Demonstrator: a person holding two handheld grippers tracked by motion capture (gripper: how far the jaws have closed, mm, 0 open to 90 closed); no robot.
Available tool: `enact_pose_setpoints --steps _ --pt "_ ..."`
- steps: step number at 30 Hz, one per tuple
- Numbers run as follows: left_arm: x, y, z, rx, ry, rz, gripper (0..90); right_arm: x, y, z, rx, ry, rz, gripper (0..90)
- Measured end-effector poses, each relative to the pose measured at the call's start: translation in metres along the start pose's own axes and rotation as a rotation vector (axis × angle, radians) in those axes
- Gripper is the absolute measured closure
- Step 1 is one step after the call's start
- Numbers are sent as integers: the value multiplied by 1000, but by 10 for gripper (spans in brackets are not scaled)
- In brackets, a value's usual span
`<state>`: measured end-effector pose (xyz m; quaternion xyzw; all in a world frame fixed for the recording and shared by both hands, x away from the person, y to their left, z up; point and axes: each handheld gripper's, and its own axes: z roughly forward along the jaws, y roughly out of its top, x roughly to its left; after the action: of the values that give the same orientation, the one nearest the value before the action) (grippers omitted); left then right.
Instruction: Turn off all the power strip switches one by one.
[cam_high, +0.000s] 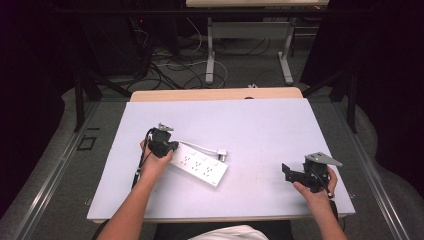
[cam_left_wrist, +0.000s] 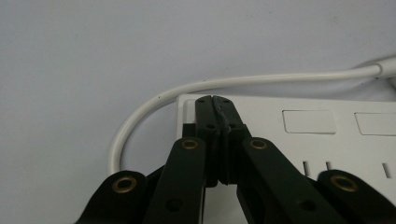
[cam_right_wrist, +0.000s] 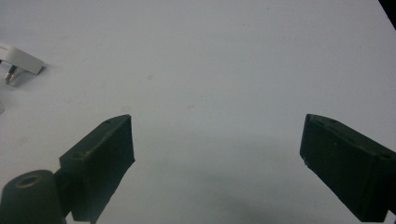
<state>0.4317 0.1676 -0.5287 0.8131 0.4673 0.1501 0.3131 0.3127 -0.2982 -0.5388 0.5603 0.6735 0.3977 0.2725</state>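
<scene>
- Jaws of my left gripper (cam_left_wrist: 215, 100) are clenched tight together with nothing between them, tips resting on the near-end corner of the white power strip (cam_high: 199, 165), close to where its cable leaves the body.
- Jaws of my right gripper (cam_right_wrist: 217, 154) stand wide apart over bare table (cam_high: 260, 125), grasping nothing.
- From my left tips the power strip's long axis runs away toward the middle of the table, slanting down toward my side in the high view; my left hand (cam_high: 152, 165) is on it, my right hand (cam_high: 320, 192) is well apart.
- Outward from there, the strip is a flat white bar with rows of sockets; its white cable (cam_left_wrist: 196, 87) loops along the far edge to a plug (cam_right_wrist: 18, 59) lying on the table.
</scene>
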Motion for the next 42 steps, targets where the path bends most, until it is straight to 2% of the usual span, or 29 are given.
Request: enact_pose_setpoints --steps 8,15,25,28,37,39,40,42 --pt "-3 -1 1 1 23 5 900 0 0 0 -1 2 4 93" --pt "-1 -3 0 -11 8 9 900 -1 1 -2 15 7 3 93" --pt "0 -4 -1 -33 9 -1 900 -1 0 -1 6 12 12 98" --pt "1 -5 -2 -35 -1 -19 900 -1 0 -1 4 13 6 98" --pt "2 -6 -1 -47 -3 -35 900 -1 0 0 -1 4 13 99" --pt "2 -7 -2 -51 4 -32 900 -2 0 -2 24 8 2 99" --pt "2 -7 -2 -51 4 -32 900 -1 0 -1 7 8 6 99" --pt "3 -7 -2 -52 4 -27 900 -2 1 -3 25 13 4 99"
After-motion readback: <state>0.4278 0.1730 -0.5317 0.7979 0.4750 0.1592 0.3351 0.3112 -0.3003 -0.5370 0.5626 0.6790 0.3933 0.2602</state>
